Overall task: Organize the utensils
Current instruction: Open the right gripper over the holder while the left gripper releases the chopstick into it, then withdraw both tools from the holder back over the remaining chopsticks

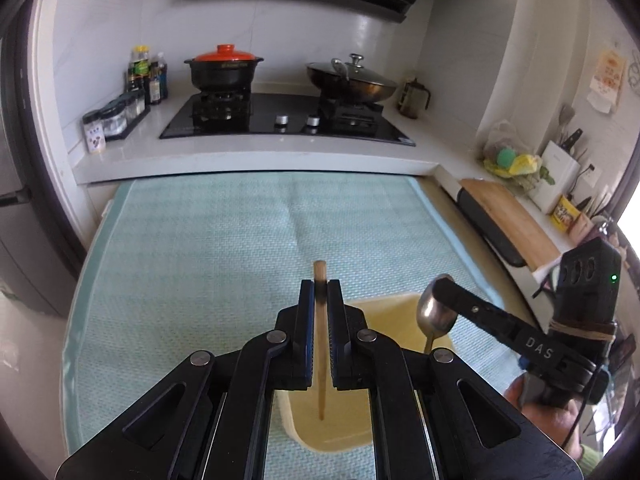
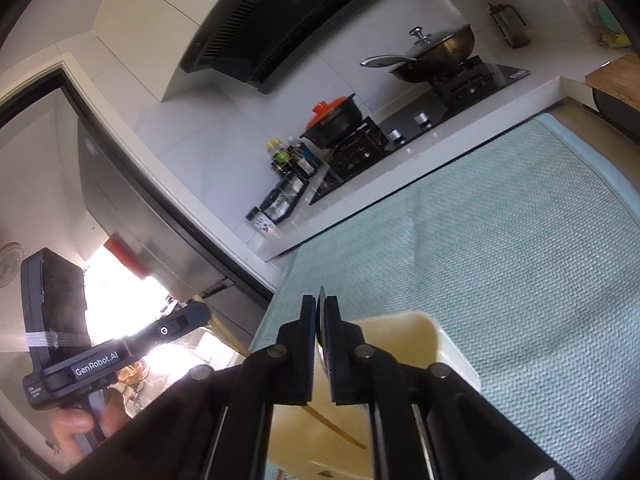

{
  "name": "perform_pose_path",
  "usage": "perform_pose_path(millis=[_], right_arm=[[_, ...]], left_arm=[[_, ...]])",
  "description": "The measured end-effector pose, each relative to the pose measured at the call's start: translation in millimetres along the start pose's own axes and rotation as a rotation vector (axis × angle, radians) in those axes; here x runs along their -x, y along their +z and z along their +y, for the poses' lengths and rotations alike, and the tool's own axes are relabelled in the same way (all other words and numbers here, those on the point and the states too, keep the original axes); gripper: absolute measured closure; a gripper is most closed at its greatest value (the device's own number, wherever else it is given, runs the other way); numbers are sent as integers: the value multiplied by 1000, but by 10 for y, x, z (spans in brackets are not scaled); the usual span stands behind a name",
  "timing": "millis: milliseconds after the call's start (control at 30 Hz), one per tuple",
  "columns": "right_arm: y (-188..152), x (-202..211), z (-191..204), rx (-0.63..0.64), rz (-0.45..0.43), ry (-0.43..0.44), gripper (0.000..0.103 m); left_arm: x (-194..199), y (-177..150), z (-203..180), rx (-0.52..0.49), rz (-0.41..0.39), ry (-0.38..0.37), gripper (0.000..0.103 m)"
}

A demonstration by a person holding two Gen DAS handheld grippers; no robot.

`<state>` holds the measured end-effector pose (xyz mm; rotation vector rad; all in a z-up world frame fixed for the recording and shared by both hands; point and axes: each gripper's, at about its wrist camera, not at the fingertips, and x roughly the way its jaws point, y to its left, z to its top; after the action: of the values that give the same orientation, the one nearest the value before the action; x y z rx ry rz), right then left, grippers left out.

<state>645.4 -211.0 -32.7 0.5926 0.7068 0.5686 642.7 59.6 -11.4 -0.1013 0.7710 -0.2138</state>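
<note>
So our left hand-held gripper is clamped on a wooden chopstick, held roughly upright with its lower tip hanging over the cream tray, which sits on the green mat near the table's front edge. The right hand-held gripper is pinching a metal spoon by the bowl, handle pointing down at the same tray. What worries us: both utensils are held at one end and dangling, so either could swing or slip, and the chopstick could bounce off the tray rim onto the mat if dropped from up there. The two grippers are also near each other and could bump. Readable text: "DAS" on the right one, "GenRobot.AI" on the left; the spice jar labels are too small to read.
</note>
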Motion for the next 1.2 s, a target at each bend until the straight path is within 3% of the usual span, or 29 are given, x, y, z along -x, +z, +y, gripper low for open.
perform_pose_path(millis=[100, 167, 333, 467, 533, 733, 833, 900, 1067, 1200], right_arm=[[30, -63, -46, 5, 19, -75, 96], [68, -43, -38, 28, 22, -126, 95], [163, 291, 178, 95, -16, -169, 92], [24, 776, 485, 185, -63, -178, 44], [-125, 1035, 601, 236, -77, -201, 42], [-646, 1705, 740, 338, -74, -301, 40], [-929, 1927, 766, 391, -55, -374, 28], [-1101, 2020, 778, 428, -48, -426, 27], [-1412, 2115, 773, 498, -11, -520, 19], [-1623, 2190, 841, 557, -52, -530, 17]], left_arm=[[-236, 21, 82, 48, 68, 3, 94], [-299, 46, 137, 64, 84, 27, 70], [83, -16, 276, 73, 13, 53, 35], [638, -247, 345, 22, -68, 94, 13], [922, -451, 385, 6, -106, 112, 6], [1661, -1353, 490, 12, -220, 134, 3], [1857, -1764, 494, 10, -255, 180, 3], [1922, -1966, 490, 6, -267, 195, 3], [1861, -2304, 443, 33, -233, 188, 3], [1732, -2592, 353, 48, -170, 166, 3]])
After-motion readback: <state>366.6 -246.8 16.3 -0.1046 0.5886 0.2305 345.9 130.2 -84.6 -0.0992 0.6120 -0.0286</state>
